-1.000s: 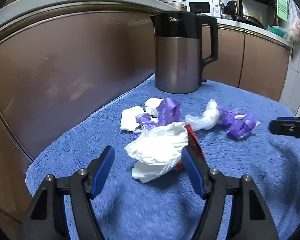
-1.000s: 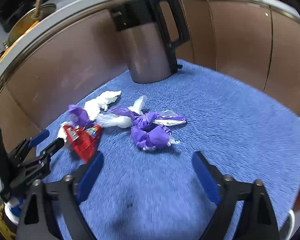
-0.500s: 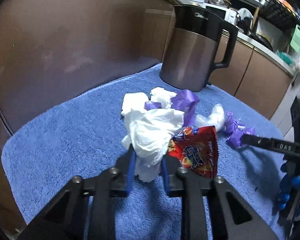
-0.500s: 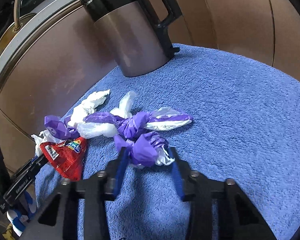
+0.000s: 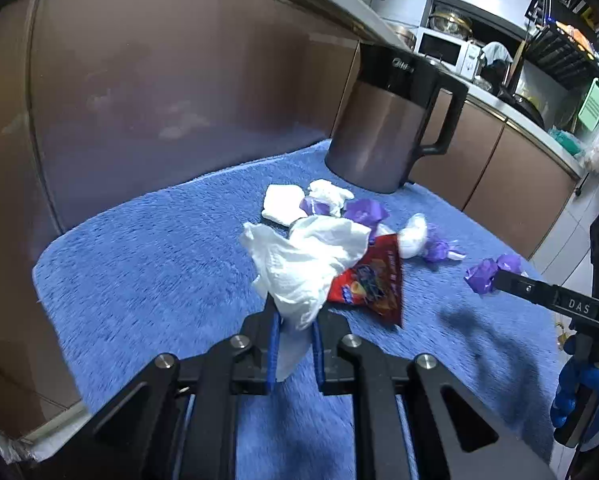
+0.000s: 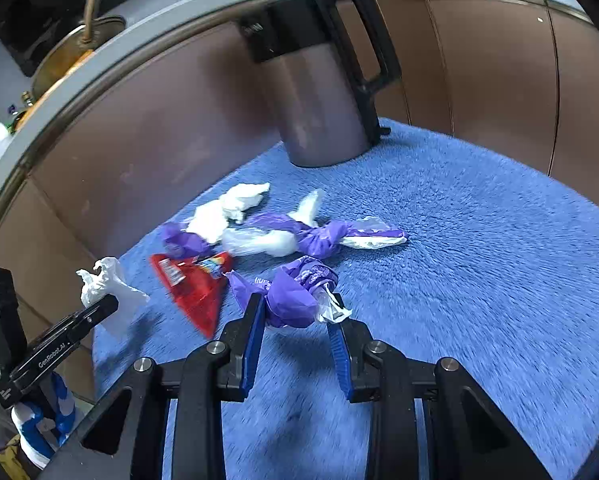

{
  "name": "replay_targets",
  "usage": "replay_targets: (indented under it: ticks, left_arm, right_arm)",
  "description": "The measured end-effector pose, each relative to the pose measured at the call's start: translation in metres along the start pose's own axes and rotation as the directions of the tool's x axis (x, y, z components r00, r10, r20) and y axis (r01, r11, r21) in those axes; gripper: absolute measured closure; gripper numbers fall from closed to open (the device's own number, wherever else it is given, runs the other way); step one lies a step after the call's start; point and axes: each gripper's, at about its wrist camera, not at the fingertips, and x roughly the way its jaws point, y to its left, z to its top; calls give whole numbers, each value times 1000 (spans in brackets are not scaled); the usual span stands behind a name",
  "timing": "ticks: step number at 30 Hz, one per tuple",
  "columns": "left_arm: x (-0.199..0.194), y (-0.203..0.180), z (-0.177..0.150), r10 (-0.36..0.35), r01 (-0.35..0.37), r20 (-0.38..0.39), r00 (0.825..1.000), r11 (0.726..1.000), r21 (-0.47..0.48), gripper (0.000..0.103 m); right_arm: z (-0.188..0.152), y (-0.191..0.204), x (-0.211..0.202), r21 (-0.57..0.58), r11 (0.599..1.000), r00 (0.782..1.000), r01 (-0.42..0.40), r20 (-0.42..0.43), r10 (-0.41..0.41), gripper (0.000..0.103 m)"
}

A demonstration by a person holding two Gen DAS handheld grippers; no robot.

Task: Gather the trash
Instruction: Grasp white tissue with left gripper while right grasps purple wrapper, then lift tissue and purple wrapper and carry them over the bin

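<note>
Overhead, white crumpled tissue (image 5: 303,264) pinched by left gripper (image 5: 293,344) above blue towel (image 5: 147,256), purple wrapper wad (image 6: 295,296) clamped in right gripper (image 6: 297,332), red snack packet (image 6: 195,284) lying between, kettle (image 5: 383,136) behind.

Both tools closed, lifting trash.
</note>
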Motion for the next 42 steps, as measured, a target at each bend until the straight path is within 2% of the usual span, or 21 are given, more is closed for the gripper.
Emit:
replay_targets:
  ticks: [7,13,25,30,35,42]
  left_arm:
    - [-50,-16,-10,7,-7,44,999,1000,19,90]
    - [-99,-45,-19,15,-23,109,994,997,73,90]
    - [-168,-98,-32,4,-42,219,976,984,171,90]
    - [-179,-121,-36,-10,-38,233,972,979,200,90]
    - [-174,-140,-41,-14,-35,210,978,974,225,90]
    - [-157,-179,-47,-41,-11,169,985,956,294,90]
  right_arm:
    - [-18,22,-54,-45,999,999,1,54,2,74]
    - [-34,37,-104,-70,998,994,9,110,-2,74]
    - [-66,30,-189,-45,997,976,56,215,-45,74]
    - [-79,19,-215,-29,996,965,80,254,-70,74]
    - [-95,2,-230,1,995,957,99,275,-96,74]
    - [-119,-44,-246,93,985,945,148,279,-169,74]
